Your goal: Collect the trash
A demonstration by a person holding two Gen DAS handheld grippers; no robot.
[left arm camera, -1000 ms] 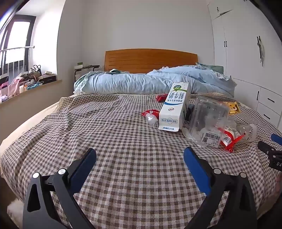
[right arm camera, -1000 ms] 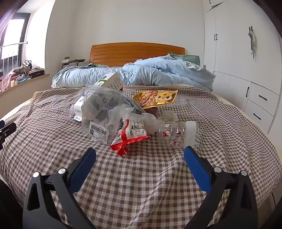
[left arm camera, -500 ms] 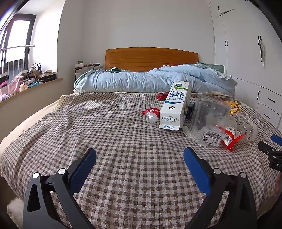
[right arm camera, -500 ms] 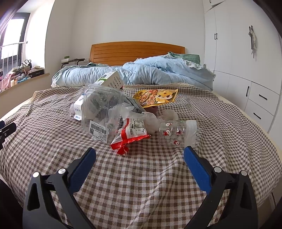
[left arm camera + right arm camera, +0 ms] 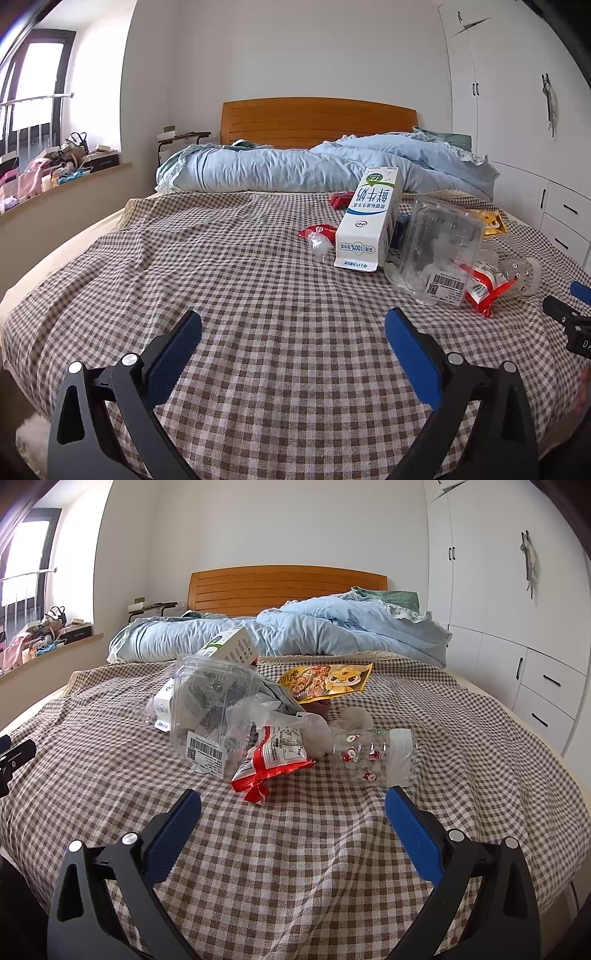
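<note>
Trash lies in a pile on the checkered bedspread (image 5: 221, 295). A white milk carton (image 5: 369, 221) lies next to a clear plastic clamshell box (image 5: 439, 251), a red snack wrapper (image 5: 273, 760) and a clear bottle with red prints (image 5: 373, 760). A yellow snack bag (image 5: 328, 679) lies behind them. A small red wrapper (image 5: 317, 232) lies left of the carton. My left gripper (image 5: 293, 328) is open and empty, short of the pile. My right gripper (image 5: 293, 808) is open and empty, just in front of the red wrapper and bottle.
A blue duvet (image 5: 295, 170) is bunched at the wooden headboard (image 5: 317, 118). White wardrobes and drawers (image 5: 517, 627) stand on the right. A cluttered window ledge (image 5: 55, 173) runs along the left. The right gripper's tip shows in the left wrist view (image 5: 569, 317).
Both grippers have drawn back and risen slightly, so the trash pile looks a little farther away. Both stay open and empty. Nothing on the bed has moved.
</note>
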